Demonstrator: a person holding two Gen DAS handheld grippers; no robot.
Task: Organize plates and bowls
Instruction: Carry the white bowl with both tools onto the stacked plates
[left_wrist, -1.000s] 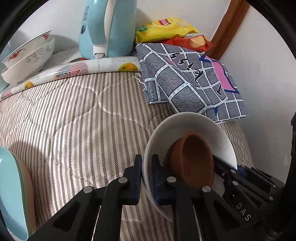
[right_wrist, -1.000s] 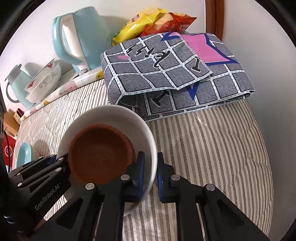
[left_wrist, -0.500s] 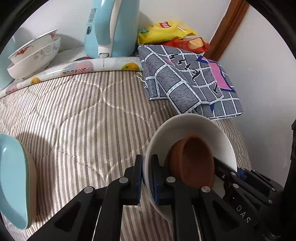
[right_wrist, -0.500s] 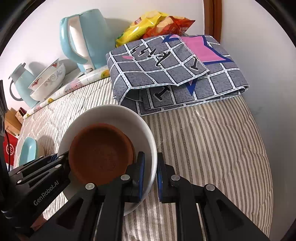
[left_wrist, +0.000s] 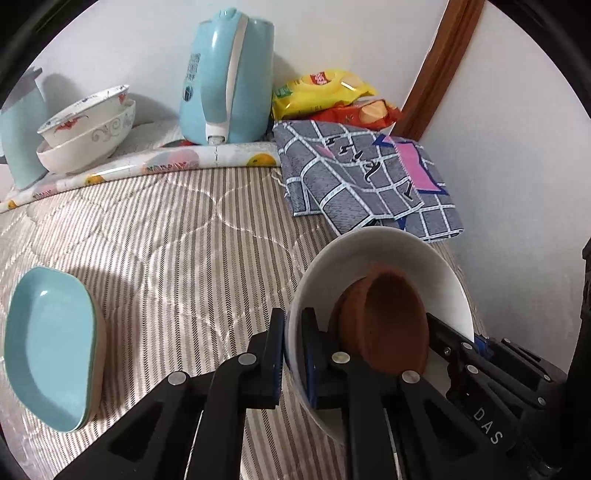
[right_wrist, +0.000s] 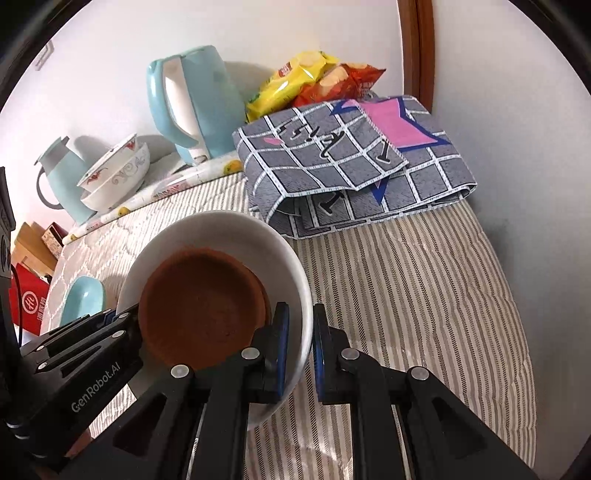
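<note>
A white bowl (left_wrist: 373, 251) with a brown dish (left_wrist: 388, 325) inside it is held above the striped bed. My left gripper (left_wrist: 293, 350) is shut on its left rim; my right gripper (right_wrist: 299, 339) is shut on its right rim (right_wrist: 295, 280). The brown dish (right_wrist: 203, 314) lies tilted in the bowl. A light blue plate (left_wrist: 48, 343) on a beige one rests on the bed at the left, also small in the right wrist view (right_wrist: 83, 299). Two stacked patterned bowls (left_wrist: 86, 133) stand at the back left.
A blue kettle (left_wrist: 225, 77) and snack bags (left_wrist: 325, 92) stand by the back wall. A folded grey checked cloth (left_wrist: 365, 177) lies at the back right. A blue jug (right_wrist: 61, 181) stands far left. The wall (left_wrist: 517, 147) is close on the right.
Both grippers have lifted and drawn back with the bowl. More of the bed, the kettle and the blue plate now shows.
</note>
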